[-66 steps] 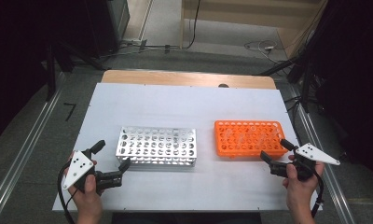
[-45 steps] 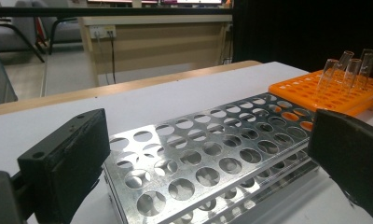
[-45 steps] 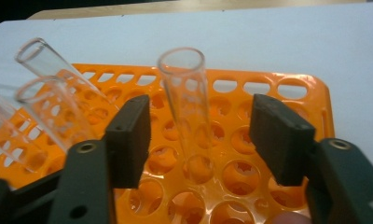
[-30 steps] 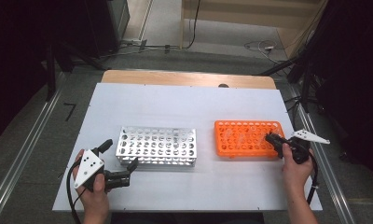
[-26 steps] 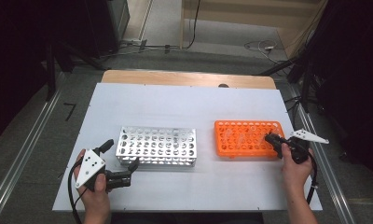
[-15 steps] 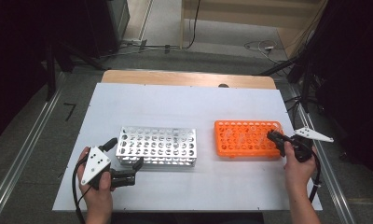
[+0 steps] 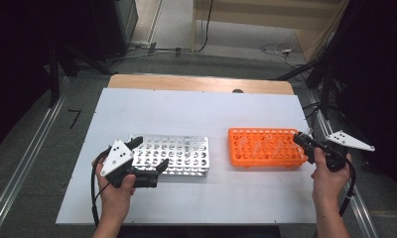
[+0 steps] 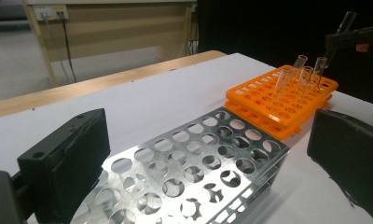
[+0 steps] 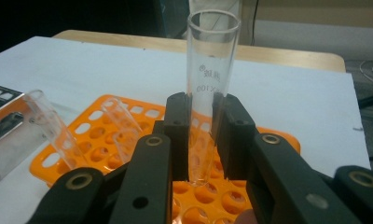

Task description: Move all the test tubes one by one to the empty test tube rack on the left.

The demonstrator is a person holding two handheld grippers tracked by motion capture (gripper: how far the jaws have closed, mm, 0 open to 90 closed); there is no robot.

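My right gripper (image 9: 204,140) is shut on an upright clear glass tube (image 9: 210,79), whose bottom end hangs just over the holes of the orange rack (image 9: 105,154). In the high view that right gripper (image 7: 299,139) is at the right end of the orange rack (image 7: 266,147). Three more tubes (image 8: 306,77) lean in the orange rack (image 8: 268,107). My left gripper (image 8: 203,140) is open, its jaws standing either side of the near end of the silver metal rack (image 8: 194,172). The high view shows the left gripper (image 7: 149,152) at the front left corner of the metal rack (image 7: 179,154).
Both racks stand on a white tabletop (image 7: 196,114) with a wooden strip (image 7: 196,83) along its far edge. A dark floor with cables lies beyond the table, and metal rails run along both sides.
My left gripper has moved right until its jaws straddle the metal rack's corner. My right gripper has moved from the orange rack's front corner to its right end and shifted slightly right.
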